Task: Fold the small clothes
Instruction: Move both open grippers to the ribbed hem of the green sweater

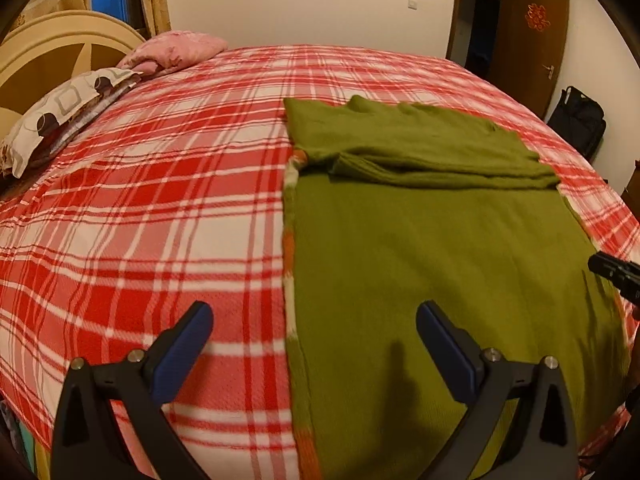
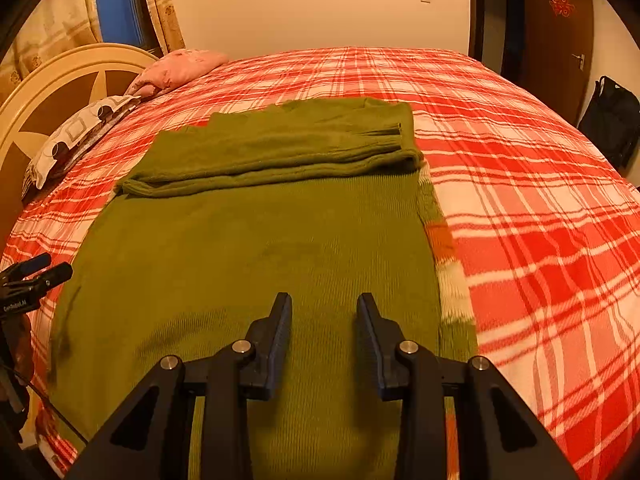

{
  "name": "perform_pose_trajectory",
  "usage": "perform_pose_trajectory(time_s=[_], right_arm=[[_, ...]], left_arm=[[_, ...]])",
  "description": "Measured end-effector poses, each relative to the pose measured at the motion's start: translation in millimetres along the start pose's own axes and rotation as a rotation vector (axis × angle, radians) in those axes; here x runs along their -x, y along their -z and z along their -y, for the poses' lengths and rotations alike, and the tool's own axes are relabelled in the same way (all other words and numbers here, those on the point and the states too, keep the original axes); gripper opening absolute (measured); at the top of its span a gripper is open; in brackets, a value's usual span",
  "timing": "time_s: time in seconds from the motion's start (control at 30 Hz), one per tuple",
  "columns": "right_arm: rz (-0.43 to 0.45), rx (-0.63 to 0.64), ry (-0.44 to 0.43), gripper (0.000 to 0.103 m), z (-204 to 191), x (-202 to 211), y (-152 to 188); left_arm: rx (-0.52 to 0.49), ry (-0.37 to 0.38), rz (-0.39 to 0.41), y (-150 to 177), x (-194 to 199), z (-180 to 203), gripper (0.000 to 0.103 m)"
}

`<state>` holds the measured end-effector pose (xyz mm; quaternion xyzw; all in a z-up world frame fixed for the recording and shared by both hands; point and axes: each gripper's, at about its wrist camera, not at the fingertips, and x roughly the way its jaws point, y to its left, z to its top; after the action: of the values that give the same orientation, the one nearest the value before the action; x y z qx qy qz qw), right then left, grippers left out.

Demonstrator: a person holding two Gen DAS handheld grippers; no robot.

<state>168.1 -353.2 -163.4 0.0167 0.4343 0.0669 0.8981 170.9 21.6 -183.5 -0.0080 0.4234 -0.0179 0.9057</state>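
Your bed (image 1: 160, 184), covered in a red-and-white plaid blanket (image 2: 540, 220), carries the olive-green sweater (image 2: 256, 264), which lies flat across the blanket. Its sleeves are folded over the chest into a thick band at the far end; the ribbed body runs toward you. Your left gripper (image 1: 314, 320) hangs over the sweater's edge, jaws spread wide and empty. Your right gripper (image 2: 324, 308) hangs above the body, jaws parted, pinching nothing.

Warm, dim indoor light tints both my views orange. My left gripper (image 1: 314, 320) casts a soft shadow on the green sweater (image 1: 420, 260). Fisheye bending curves the bed (image 1: 160, 200); the corners go black.
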Motion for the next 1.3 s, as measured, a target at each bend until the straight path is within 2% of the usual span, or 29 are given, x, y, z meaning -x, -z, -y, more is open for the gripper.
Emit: perform_pose_trajectory(time_s=[0.3, 0.37, 0.4, 0.9, 1.3], right_arm=[[-0.011, -0.031, -0.004, 0.036, -1.3, 14.4, 24.6], [-0.019, -0.034, -0.006, 0.045, -2.4, 16.9, 31.2], [-0.022, -0.035, -0.007, 0.046, -2.9, 17.7, 34.0], [-0.036, -0.052, 0.007, 0.046, -3.9, 44.7, 76.3], [-0.053, -0.075, 0.039, 0.046, 7.0, 71.4, 108.7]], left_arm=[[-0.015, 0.009, -0.017, 23.1, 13.9, 9.8, 0.103], [-0.028, 0.016, -0.023, 28.5, 17.7, 14.3, 0.103], [-0.039, 0.019, -0.025, 32.1, 20.4, 16.8, 0.103], [-0.060, 0.047, -0.081, 70.0, 40.8, 24.5, 0.103], [-0.039, 0.084, -0.187, 108.8, 41.9, 29.6, 0.103]])
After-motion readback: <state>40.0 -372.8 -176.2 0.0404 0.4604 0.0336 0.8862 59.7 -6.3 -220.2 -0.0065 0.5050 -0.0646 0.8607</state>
